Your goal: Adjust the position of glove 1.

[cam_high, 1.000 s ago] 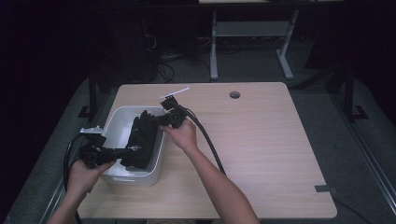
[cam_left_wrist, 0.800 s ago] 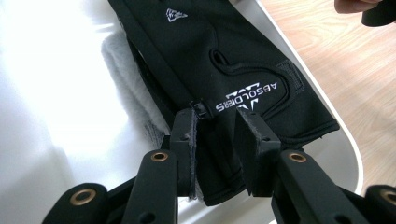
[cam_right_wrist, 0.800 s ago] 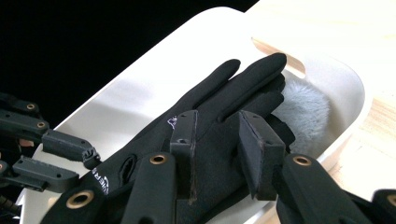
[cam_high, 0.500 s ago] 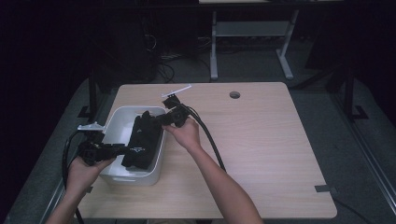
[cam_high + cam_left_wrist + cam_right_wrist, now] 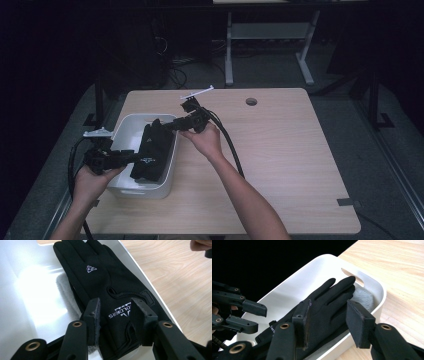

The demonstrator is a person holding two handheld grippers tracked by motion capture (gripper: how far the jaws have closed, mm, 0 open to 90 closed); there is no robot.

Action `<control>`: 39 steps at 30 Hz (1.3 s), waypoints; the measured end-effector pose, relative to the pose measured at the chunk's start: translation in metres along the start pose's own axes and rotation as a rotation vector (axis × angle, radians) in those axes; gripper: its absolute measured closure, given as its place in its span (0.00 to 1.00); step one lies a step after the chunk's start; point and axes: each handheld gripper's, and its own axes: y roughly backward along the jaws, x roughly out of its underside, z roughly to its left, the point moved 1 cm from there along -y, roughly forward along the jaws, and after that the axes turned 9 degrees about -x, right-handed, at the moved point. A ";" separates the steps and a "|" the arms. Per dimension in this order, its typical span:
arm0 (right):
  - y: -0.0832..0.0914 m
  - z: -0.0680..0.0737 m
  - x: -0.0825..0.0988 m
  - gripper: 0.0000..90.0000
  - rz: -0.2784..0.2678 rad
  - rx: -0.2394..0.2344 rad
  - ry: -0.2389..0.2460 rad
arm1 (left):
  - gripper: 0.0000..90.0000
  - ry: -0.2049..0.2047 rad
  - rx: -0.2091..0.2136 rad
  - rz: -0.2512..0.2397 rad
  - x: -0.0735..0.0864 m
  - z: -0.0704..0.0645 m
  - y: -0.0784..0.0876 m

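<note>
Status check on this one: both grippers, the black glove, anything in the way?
Left gripper and right gripper: jaws just opening, pads off. Black fabric glove lies across the white plastic bin's rim. Nothing in the way.

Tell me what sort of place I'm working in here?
Probably a lab or workshop test station, not a home: a bare wooden table with a cable hole, cables on the dark floor behind, a white bin holding a black glove.

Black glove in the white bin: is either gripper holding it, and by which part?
Neither: the black fabric glove lies in the white plastic bin; both grippers' fingers stand open.
</note>
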 end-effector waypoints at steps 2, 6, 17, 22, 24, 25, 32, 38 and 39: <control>0.004 0.000 -0.001 0.59 -0.002 0.003 0.000 | 0.66 0.008 -0.001 -0.010 -0.001 -0.001 0.000; 0.011 -0.001 -0.002 0.57 -0.013 0.008 0.005 | 0.64 0.002 0.002 -0.010 -0.003 -0.003 0.000; 0.031 0.000 -0.003 0.48 -0.027 0.031 0.022 | 0.54 -0.020 0.024 -0.034 -0.014 -0.016 0.000; 0.038 -0.002 -0.002 0.44 -0.036 0.043 0.021 | 0.50 -0.017 0.030 -0.045 -0.019 -0.024 -0.001; 0.042 -0.003 -0.001 0.44 -0.040 0.047 0.020 | 0.48 -0.021 0.033 -0.048 -0.021 -0.025 -0.001; 0.043 -0.003 0.000 0.43 -0.039 0.048 0.022 | 0.48 -0.025 0.036 -0.048 -0.022 -0.027 -0.002; 0.056 -0.005 0.000 0.39 -0.052 0.069 0.019 | 0.41 -0.040 0.046 -0.053 -0.026 -0.035 -0.003; 0.070 -0.007 0.002 0.38 -0.068 0.084 0.015 | 0.34 -0.044 0.054 -0.063 -0.030 -0.042 -0.004; 0.072 -0.008 0.003 0.37 -0.072 0.085 0.017 | 0.34 -0.053 0.055 -0.061 -0.031 -0.043 -0.005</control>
